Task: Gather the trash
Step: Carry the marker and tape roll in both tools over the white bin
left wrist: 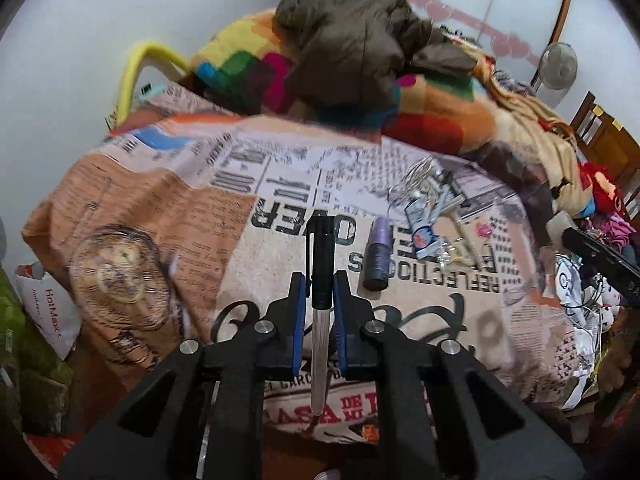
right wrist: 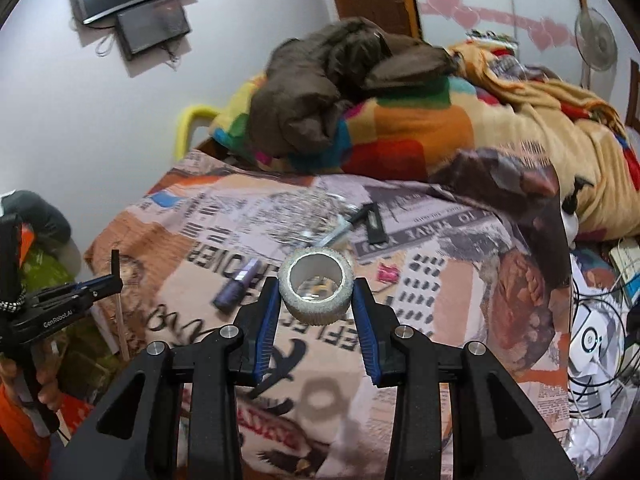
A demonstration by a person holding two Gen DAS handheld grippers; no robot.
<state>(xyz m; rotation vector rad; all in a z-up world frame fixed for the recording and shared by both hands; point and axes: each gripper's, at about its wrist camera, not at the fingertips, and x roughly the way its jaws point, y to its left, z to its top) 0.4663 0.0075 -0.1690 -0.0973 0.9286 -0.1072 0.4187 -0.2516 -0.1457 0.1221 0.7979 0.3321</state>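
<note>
My left gripper (left wrist: 320, 280) is shut on a pen (left wrist: 322, 256) with a black cap and a silver barrel, held above the newspaper-print bedspread (left wrist: 160, 208). In the right wrist view that gripper (right wrist: 106, 282) shows at the far left, a hand under it. My right gripper (right wrist: 316, 286) is shut on a silvery glitter tape roll (right wrist: 316, 312), lifted off the bed; its shadow lies on the cover below. On the bed remain a purple spool (left wrist: 376, 258) (right wrist: 236, 286), clear wrappers with a blue-white packet (left wrist: 422, 224), and a black flat piece (right wrist: 374, 222).
A pile of colourful blankets (left wrist: 432, 116) and a brown jacket (left wrist: 352, 48) fills the far side of the bed. A white plastic bag (left wrist: 48, 312) sits on the floor at the left. Cables and papers (right wrist: 592, 340) clutter the right side. A fan (right wrist: 596, 40) stands behind.
</note>
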